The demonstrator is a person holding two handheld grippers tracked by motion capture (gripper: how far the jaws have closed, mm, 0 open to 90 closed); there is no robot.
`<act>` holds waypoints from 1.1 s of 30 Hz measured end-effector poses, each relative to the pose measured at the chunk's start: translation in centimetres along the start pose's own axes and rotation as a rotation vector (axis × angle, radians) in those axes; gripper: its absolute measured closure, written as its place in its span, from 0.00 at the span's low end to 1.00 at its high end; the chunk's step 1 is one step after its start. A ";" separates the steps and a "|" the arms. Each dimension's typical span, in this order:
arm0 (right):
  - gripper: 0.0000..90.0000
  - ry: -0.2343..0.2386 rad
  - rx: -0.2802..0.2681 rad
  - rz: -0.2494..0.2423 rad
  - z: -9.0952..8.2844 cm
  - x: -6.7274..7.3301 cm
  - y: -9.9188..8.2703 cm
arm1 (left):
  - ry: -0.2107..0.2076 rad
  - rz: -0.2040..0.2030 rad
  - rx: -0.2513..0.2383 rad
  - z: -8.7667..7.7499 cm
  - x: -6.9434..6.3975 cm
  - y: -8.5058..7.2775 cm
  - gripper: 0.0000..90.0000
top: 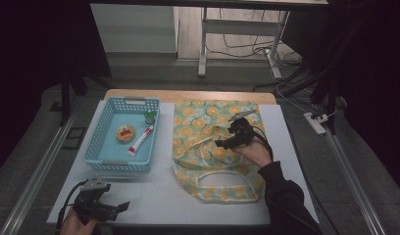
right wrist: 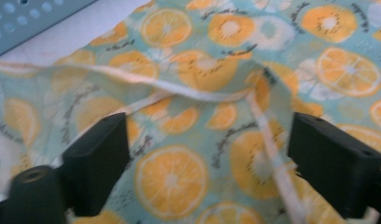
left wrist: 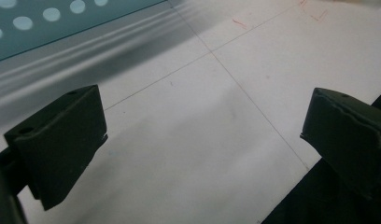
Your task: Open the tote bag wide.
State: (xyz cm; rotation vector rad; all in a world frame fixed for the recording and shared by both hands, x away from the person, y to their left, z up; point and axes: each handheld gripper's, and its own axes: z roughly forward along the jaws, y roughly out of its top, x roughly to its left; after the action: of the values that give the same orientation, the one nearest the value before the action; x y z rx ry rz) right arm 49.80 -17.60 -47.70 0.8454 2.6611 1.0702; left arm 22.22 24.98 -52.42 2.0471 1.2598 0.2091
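High view: orange-print cloth bag lies flat, seemingly rumpled.

My high view looks forward and down from above the near edge of the tabletop, taking in its whole width and the floor beyond. My left gripper view rides low over the bare white surface, looking along its own jaws, with a corner of the blue basket at top left; the high view shows that same basket. My right gripper view sits very close above the orange-print cloth, which the high view shows mid-table.
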 end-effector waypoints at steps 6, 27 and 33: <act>0.00 -0.021 0.003 -0.003 -0.4 1.4 -1.2 | 0.001 0.002 0.000 0.0 0.0 0.0 0.00; 0.05 0.042 0.080 -0.101 2.2 5.8 -4.9 | 0.002 0.002 0.004 0.1 -0.1 0.0 0.00; 0.10 0.019 0.098 -0.161 2.9 6.6 -4.9 | 0.003 0.003 0.006 0.1 -0.1 0.0 0.00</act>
State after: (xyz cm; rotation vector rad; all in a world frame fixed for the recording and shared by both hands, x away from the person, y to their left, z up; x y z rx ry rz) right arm 43.08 -15.07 -52.70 0.6257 2.7616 0.9218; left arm 22.23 24.86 -52.44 2.0547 1.2611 0.2103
